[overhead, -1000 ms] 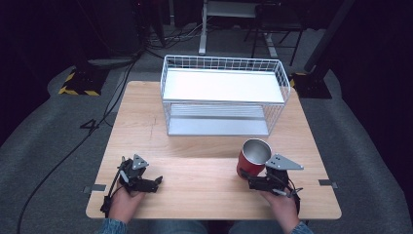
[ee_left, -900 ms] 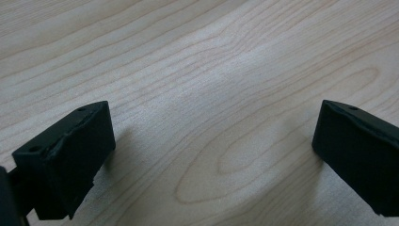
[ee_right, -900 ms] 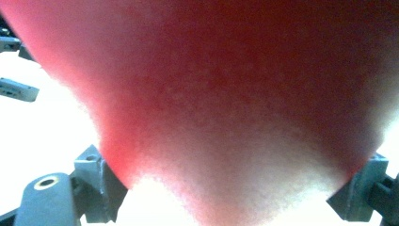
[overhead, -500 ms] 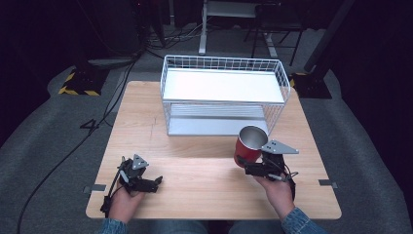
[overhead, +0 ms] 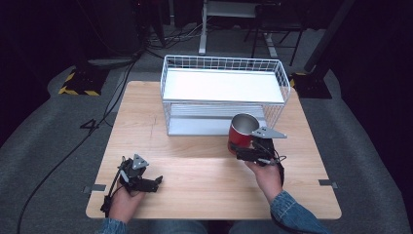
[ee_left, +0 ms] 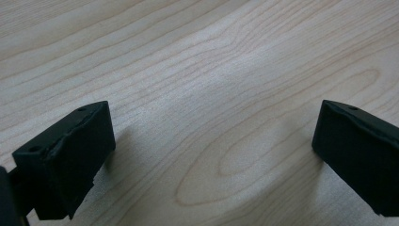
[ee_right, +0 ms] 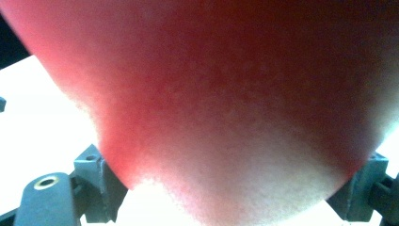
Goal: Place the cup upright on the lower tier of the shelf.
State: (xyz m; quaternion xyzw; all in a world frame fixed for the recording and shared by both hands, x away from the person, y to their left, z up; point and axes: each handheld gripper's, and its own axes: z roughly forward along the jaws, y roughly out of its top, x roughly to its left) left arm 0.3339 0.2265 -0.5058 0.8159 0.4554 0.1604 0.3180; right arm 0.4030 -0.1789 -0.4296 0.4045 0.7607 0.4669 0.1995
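At the lower left of the high view, the left gripper (overhead: 155, 182) rests low over the light wooden table (overhead: 195, 165), near its front edge, with the person's left hand (overhead: 124, 202) behind it. In the left gripper view its two black jaws stand wide apart, one at the lower left of the frame and one at the lower right, and between them there is only bare wood grain. A little farther, at the lower right of the high view, the right hand (overhead: 267, 175) with a blue denim sleeve (overhead: 292, 214) holds the right gripper (overhead: 234, 147), and its jaws are closed tight on the red metal cup with a shiny open rim (overhead: 242, 130). The cup is upright, slightly tilted, and it is lifted above the table, just in front of the right part of the white wire basket with two levels (overhead: 223, 95). In the right gripper view the red wall of the cup (ee_right: 211, 94) is very close to the camera and blurred. The basket stands at the far middle of the table, and its white upper shelf (overhead: 221, 85) looks bare. Behind the table, the grey floor (overhead: 48, 126) carries black cables (overhead: 97, 129).
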